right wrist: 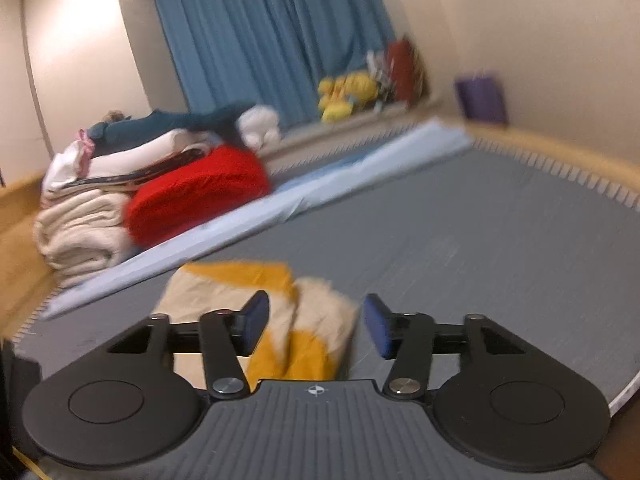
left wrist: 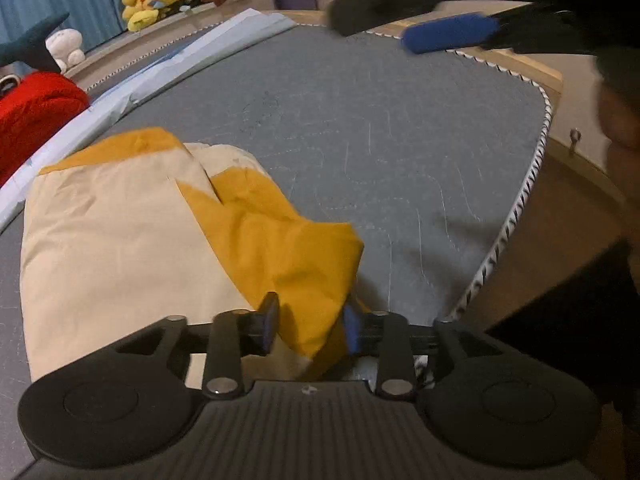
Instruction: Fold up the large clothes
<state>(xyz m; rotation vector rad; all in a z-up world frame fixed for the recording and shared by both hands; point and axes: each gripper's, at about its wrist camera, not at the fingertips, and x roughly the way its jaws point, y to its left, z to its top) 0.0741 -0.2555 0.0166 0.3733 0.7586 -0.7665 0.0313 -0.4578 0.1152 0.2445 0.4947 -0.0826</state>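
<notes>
Right under your left gripper (left wrist: pixel 310 326) a mustard-yellow fold of the cream-and-yellow garment (left wrist: pixel 132 236) rises between the two blue pads (left wrist: pixel 271 320). The jaws stand partly apart; the cloth fills much of the gap, but you cannot tell whether the pads still press on it. The garment itself lies bunched and part-folded on the grey quilted mat (left wrist: pixel 380 140), near the mat's close edge, cream panel to the left, yellow sleeve draped across toward the gripper.

Your right gripper (right wrist: pixel 316 326) hangs above the same garment (right wrist: pixel 320 320) with its jaws about half apart and nothing between them; the cloth lies below, apart from the pads. From the left wrist view you see that right gripper (left wrist: pixel 444 34) high over the far side of the mat, blurred.

Beyond the garment a pale blue folded sheet (right wrist: pixel 360 168) runs along the mat's far edge. Past it sit a red cushion (right wrist: pixel 196 196) beside a stack of folded linens (right wrist: pixel 84 216), then yellow plush toys (right wrist: pixel 348 92) in front of a blue curtain (right wrist: pixel 260 32).
</notes>
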